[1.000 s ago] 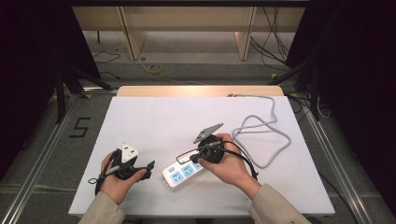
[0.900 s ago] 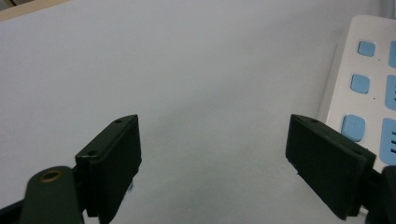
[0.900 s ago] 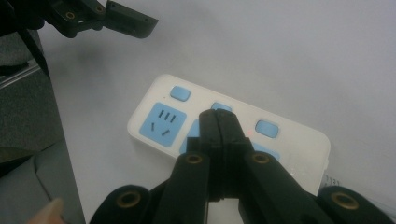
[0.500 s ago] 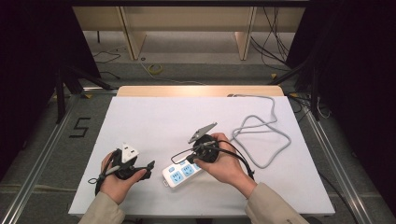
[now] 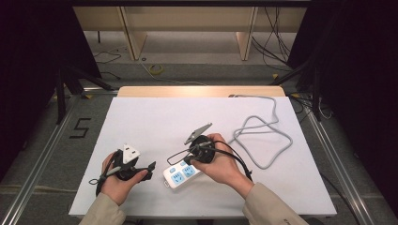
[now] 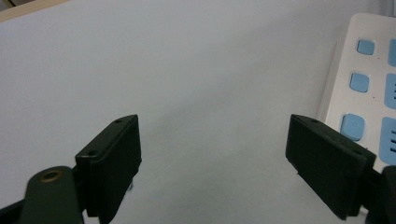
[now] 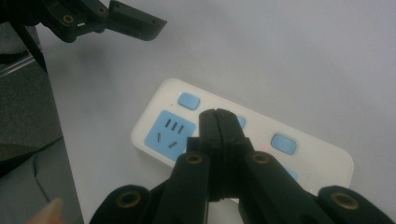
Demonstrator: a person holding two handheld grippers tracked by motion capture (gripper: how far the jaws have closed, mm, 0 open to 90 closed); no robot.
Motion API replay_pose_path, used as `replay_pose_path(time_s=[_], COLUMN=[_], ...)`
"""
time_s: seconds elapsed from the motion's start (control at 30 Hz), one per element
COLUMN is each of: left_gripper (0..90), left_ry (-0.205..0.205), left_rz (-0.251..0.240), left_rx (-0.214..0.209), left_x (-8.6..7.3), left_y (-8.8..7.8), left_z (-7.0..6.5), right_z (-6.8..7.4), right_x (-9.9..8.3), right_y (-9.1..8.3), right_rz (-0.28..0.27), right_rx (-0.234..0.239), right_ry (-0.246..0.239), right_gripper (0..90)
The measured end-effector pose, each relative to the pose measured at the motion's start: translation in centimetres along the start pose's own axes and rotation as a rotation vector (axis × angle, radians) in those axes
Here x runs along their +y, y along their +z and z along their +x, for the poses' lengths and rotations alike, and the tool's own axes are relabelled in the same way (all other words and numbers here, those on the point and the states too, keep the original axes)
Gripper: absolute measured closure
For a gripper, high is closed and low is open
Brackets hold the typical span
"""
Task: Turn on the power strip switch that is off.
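Right gripper – jaws pressed together, tip over power strip near table's front edge, likely pressing a blue switch. Next move calls for straight, gentle push. Left gripper – jaws wide apart, empty, just beside strip. Farther off, grey cable loops clear – nothing in way.

Right hand-held gripper, jaws pressed together, tips over the white power strip.
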State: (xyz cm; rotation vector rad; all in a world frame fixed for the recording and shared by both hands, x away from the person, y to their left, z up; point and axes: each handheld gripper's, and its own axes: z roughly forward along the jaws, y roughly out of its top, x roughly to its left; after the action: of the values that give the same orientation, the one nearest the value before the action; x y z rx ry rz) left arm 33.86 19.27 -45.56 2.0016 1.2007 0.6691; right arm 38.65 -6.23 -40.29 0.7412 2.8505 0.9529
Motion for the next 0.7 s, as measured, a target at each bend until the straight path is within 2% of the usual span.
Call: replay_pose_path(time_s=[0.37, 0.7], left_gripper=[18.0, 18.0], left_ry=[0.000, 0.001], left_rz=[0.000, 0.000], left_rx=[-0.002, -0.001], left_x=[0.0, 0.0], left_y=[0.0, 0.0], left_z=[0.0, 0.0], right_z=[0.3, 0.5], right_x=[0.6, 1.0], right_y=[0.8, 1.7], right_rz=[0.013, 0.022], right_rx=[0.010, 0.020], right_ry=[-0.017, -0.014], right_gripper=[90.0, 90.0])
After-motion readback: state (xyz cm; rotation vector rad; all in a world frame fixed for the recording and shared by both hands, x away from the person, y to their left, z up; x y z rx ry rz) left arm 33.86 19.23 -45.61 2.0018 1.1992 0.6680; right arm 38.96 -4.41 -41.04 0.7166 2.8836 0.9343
